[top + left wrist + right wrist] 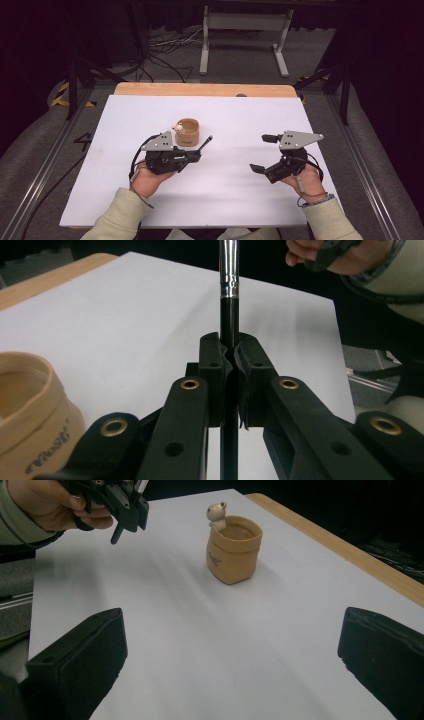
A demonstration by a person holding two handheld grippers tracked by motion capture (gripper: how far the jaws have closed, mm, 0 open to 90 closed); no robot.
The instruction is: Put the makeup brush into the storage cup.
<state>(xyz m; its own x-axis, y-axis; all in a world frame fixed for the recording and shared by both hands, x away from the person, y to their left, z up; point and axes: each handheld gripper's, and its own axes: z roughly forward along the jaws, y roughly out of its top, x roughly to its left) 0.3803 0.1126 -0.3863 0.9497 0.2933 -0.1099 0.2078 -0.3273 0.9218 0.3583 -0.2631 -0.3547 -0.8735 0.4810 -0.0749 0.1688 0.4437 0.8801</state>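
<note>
Open white sheet (235, 190) was left between the grippers; passage was blocked only by the tan pot (188, 132).

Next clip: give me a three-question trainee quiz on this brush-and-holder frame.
1. True or false: the left tongs are shut on the thin black brush with a silver metal ferrule.
2. What tops the rim of the tan sack-shaped holder?
3. The right tongs are: A) gripping the holder, B) open with nothing between them, C) shut on the brush.

Key: 1 true; 2 a small cream bear figure; 3 B.
</note>
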